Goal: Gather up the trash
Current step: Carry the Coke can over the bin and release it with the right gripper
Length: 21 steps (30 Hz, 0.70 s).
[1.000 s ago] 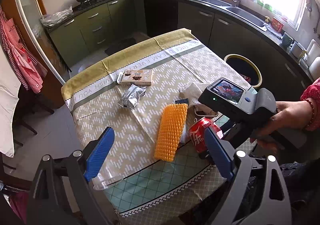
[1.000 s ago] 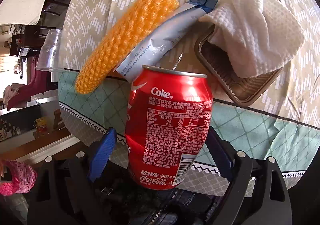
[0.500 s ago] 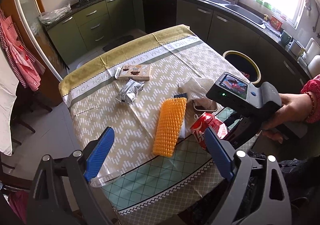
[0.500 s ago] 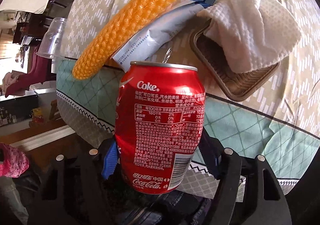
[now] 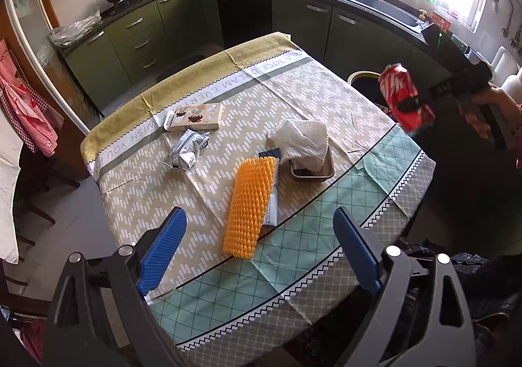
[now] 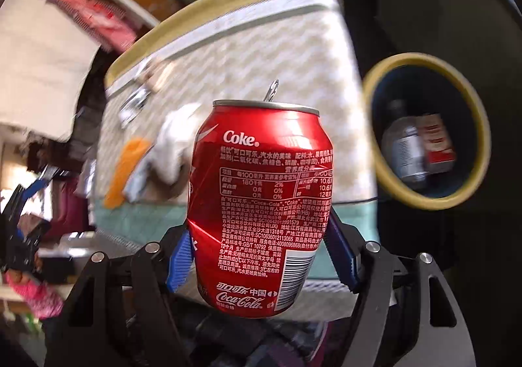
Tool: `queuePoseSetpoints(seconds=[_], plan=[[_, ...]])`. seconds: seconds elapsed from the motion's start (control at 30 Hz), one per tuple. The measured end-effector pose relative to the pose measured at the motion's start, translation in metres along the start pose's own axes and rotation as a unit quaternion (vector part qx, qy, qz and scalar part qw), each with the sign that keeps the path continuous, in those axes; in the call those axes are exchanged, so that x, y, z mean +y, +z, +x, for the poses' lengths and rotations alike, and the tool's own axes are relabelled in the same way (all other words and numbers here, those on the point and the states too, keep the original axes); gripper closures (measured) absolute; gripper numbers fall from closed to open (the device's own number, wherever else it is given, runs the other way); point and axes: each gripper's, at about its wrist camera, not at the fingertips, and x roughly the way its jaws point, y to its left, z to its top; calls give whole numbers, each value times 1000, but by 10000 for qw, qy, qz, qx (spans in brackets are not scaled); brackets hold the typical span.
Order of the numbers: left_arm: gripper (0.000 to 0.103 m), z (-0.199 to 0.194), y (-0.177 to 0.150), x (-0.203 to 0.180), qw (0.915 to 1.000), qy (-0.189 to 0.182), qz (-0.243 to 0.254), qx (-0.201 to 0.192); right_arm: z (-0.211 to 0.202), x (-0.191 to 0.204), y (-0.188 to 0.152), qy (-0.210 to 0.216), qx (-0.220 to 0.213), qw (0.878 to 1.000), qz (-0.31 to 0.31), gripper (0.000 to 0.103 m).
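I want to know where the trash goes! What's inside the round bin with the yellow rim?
Inside the bin lie a silvery bottle and a red-and-white carton. Its wall hides anything deeper.

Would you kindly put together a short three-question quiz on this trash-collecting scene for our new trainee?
1. True or false: the right claw is closed on the red Coke can.
2. Which item lies partly in the small brown tray? A) the white paper towel B) the orange foam net C) the biscuit box
3. Fill in: the yellow-rimmed bin already holds a bottle and a red and white ____.

Key:
1. True; its blue pads press on both sides of the can.
2. A
3. Carton
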Motion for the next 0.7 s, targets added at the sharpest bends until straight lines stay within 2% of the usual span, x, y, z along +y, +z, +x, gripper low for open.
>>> queuePoseSetpoints(seconds=[0.13, 0.2, 0.37, 0.43, 0.57, 0.7], plan=[[16, 2, -3, -4, 10000, 5, -81, 44, 1, -79, 32, -751, -300, 9951, 569, 33], [16, 2, -6, -5, 9999, 22, -128, 81, 7, -121, 49, -968, -329, 9921, 727, 33], [13, 2, -13, -5, 9994, 160, -245, 210, 37, -192, 82, -1230, -222, 9864, 1070, 32], [13, 2, -16, -5, 9991, 193, -292, 243, 49, -207, 89, -1238, -180, 9848, 1203, 20], [12, 0, -20, -2, 9986, 249, -377, 286, 50, -225, 90, -1134, -394, 9830, 1389, 19], [12, -4, -25, 3, 9976, 277, -577, 266, 40, -229, 78, -631, -558, 9861, 1431, 19]])
